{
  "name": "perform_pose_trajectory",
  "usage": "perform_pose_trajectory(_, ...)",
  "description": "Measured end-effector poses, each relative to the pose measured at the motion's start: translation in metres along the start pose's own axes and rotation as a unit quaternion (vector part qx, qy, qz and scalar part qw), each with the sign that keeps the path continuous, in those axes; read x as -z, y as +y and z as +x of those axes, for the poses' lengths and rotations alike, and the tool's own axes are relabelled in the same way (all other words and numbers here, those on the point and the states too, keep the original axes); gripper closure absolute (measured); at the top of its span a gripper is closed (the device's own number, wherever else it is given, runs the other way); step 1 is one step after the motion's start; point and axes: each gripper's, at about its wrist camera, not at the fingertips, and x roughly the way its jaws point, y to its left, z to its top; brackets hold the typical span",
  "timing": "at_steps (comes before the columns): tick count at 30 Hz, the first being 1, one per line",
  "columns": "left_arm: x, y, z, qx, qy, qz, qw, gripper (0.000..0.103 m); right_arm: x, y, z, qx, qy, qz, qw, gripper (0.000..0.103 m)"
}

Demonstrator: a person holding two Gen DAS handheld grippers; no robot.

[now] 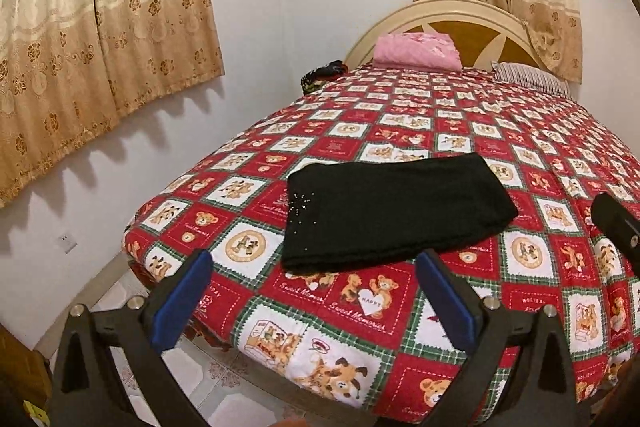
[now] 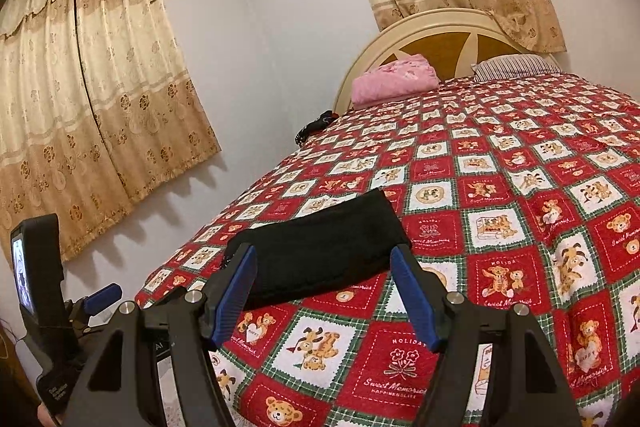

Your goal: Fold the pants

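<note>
Pants [image 1: 396, 213]: black, already a flat folded rectangle, on the bed [image 1: 460, 115] near its foot corner.
Long axis: runs across both views, left-near to right-far, slightly slanted.
Left gripper [image 1: 316, 301]: jaws spread wide, empty, pants straight ahead, near edge close.
Right gripper [image 2: 324, 293]: jaws spread, empty, pants ahead and slightly left.
Nearer: cannot tell; both hover just short of the near edge.

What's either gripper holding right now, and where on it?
Nothing. The left gripper and right gripper are both open, short of the folded black fabric pants on the bed.
</note>
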Motion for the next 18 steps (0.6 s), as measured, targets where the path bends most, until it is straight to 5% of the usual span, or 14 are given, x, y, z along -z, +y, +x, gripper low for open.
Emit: perform_pose_trajectory(18,-0.0001,-0.0015,0.0007,-0.005,0.004,-0.002,1.0000,0.000,0.0013,-0.0006,-0.0016,0.003,0.000,0.000,1.000,0.032)
